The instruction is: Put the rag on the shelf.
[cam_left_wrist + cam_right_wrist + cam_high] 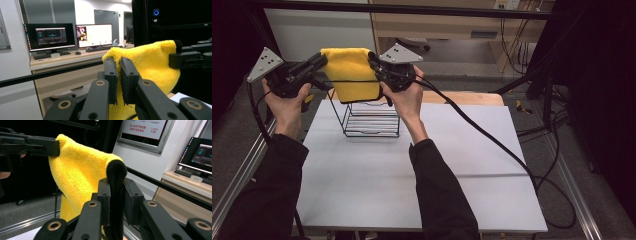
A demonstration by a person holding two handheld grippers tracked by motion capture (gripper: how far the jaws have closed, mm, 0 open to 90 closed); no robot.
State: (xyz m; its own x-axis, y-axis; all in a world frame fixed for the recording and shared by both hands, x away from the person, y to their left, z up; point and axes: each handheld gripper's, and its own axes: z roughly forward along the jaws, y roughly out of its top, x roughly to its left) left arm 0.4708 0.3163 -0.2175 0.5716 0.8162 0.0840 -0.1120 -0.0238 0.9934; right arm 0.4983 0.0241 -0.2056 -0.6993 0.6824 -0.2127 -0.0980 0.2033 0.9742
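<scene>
High view shows the yellow cloth [352,72] stretched between the two tongs, above a black wire rack [371,119] that stands on the far left part of the white counter [422,170]. The left tongs [323,61] pinch the cloth's upper left corner and the right tongs [373,57] pinch its upper right corner, so the cloth hangs down like a small curtain and its lower edge falls over the top wires of the rack.

Left gripper view gives what the high view cannot: the two black jaws are closed on a fold of the cloth [150,62], with the yellow pile pressed between the pads, and the right tongs [178,58] hold the opposite corner farther off. Behind are two monitors [70,36] on a wooden desk [62,60].

Right gripper view shows a dark trim [116,195] on the cloth's edge, clamped between its own jaws, while the yellow surface [77,175] runs over to the left tongs [53,147].

On the counter, the near and right parts lie free of things, and the rack stands close to the far edge. Cables [492,135] trail from the right tongs across the counter to its right side.
</scene>
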